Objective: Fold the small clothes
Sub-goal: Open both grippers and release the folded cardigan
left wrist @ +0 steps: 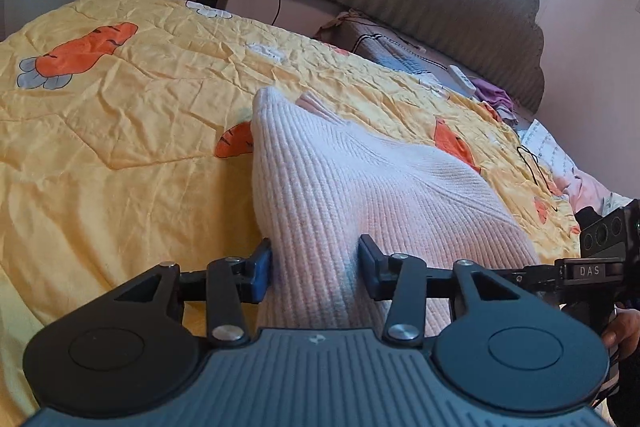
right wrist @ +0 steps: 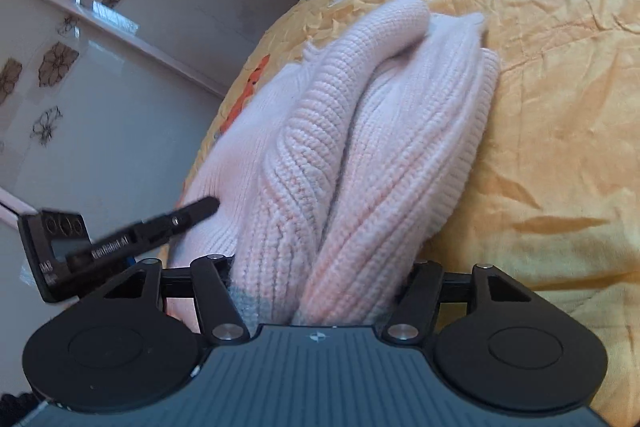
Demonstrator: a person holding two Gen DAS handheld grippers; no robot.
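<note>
In your left wrist view, your left gripper holds a bunched edge of the pale pink ribbed knit sweater between its blue pads, jaws at a middling width with the fabric filling the gap. The sweater rises from the gripper and drapes over the yellow quilt printed with orange carrots, on the bed below the grey padded headboard. Your right gripper's body shows at the right edge, marked DAS.

In your right wrist view, your right gripper has two thick folds of the same sweater packed between its fingers; the pads themselves are buried in the knit, so the grip looks firm but you cannot see the contact. The sweater lies along the quilt, and the left gripper reaches into the fabric from the left. A flower-patterned wardrobe door stands behind.
</note>
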